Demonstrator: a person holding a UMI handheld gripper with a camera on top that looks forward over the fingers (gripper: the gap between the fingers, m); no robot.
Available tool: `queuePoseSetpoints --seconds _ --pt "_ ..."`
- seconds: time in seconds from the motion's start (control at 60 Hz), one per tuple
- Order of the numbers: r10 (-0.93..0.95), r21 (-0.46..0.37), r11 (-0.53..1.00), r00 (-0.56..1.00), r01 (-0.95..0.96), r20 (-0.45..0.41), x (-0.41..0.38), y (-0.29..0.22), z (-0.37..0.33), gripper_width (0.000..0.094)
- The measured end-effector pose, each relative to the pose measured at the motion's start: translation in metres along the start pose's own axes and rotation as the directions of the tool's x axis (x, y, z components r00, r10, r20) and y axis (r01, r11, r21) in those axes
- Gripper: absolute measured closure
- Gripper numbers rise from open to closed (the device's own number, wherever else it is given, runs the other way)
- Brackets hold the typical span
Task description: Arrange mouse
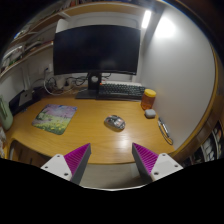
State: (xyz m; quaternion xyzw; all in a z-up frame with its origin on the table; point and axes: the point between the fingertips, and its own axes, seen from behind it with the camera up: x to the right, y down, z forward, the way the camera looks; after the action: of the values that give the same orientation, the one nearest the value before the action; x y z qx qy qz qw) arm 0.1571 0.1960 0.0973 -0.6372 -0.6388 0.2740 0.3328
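Pink-padded fingers [68, 160] of the handheld gripper [112, 160] hang spread and empty above the near edge of a wooden surface [85, 125], jaws wide apart, nothing between them. Beyond them the mouse [115, 122] lies bare on the wood, well to the right of the patterned mouse pad [54, 118], with keyboard [121, 91] and monitor [97, 48] behind. By this view the arranging has not started: the mouse is ungrasped and off the pad.

Mouse [115, 122] too small to make out details.
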Motion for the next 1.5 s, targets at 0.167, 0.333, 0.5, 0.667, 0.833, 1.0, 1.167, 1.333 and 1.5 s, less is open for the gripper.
queuePoseSetpoints --seconds 0.167,0.333,0.5,0.667,0.833,1.0,1.167,1.333,1.5 --pt "0.008 0.074 0.997 1.0 -0.009 0.01 0.024 -0.008 0.031 0.008" --pt "0.001 0.095 0.996 1.0 -0.003 0.019 0.033 -0.01 0.074 0.0081" --pt "0.008 0.101 0.995 1.0 -0.011 0.027 0.035 -0.012 0.118 0.008" --pt "-0.028 0.105 0.994 0.999 0.024 0.035 0.035 -0.02 0.157 0.0079" --pt "-0.031 0.086 0.996 0.999 0.027 0.043 0.038 -0.029 0.19 0.0081" --pt "-0.034 0.074 0.997 0.998 0.031 0.044 0.042 -0.04 0.215 0.0075" --pt "-0.035 0.055 0.998 0.999 0.034 0.021 0.05 -0.056 0.238 0.0074" --pt "-0.004 0.039 0.999 1.0 0.003 0.006 0.053 -0.063 0.254 0.0074" --pt "0.029 0.042 0.999 0.999 -0.03 0.024 0.042 -0.063 0.258 0.0469"
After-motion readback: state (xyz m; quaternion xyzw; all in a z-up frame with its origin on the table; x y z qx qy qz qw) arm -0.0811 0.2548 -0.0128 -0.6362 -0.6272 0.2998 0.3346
